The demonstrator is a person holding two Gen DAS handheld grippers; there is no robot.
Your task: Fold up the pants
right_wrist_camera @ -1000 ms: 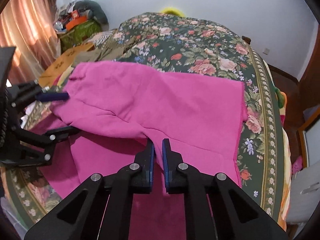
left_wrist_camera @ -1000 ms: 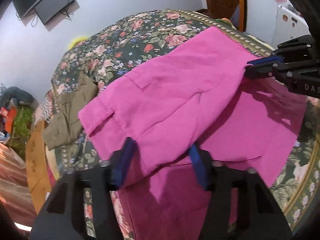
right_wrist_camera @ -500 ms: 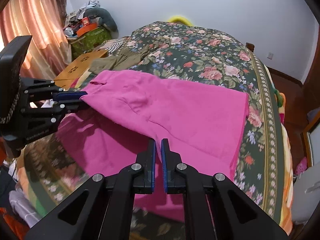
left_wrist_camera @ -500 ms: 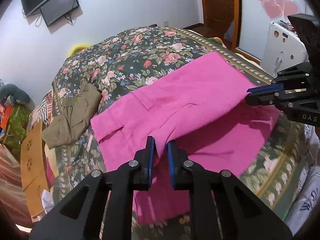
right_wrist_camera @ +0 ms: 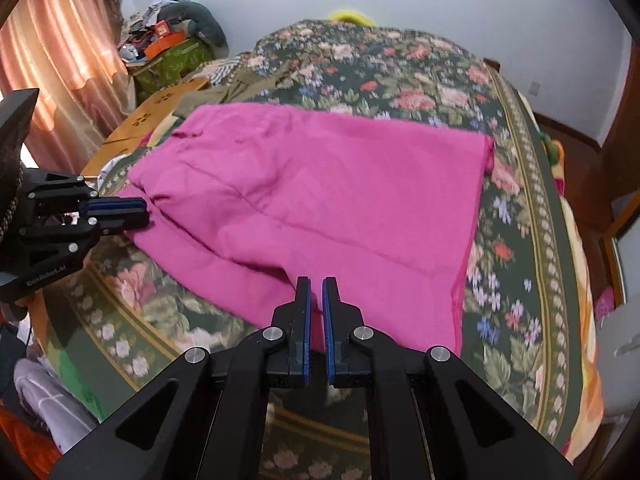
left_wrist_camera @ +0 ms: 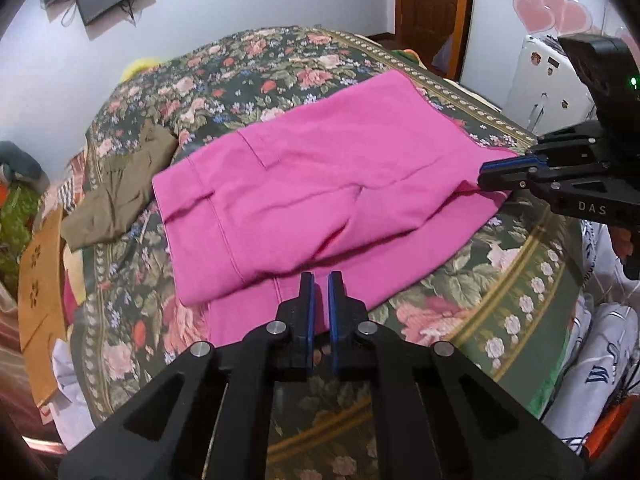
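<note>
Left tongs (left_wrist_camera: 319, 280) and right tongs (right_wrist_camera: 315, 284), each clenched on a near edge of the pants (left_wrist_camera: 320, 184) (pink, doubled over on the bed (left_wrist_camera: 280, 56)); lower both corners evenly, edges aligned

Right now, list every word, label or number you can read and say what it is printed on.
"DAS": white letters on the right gripper body, cut off by the frame edge.
White lettering on the left gripper body: too blurred to read.
Dark emblem on white cloth beside the bed: not legible.
Pink pants: no text.
</note>
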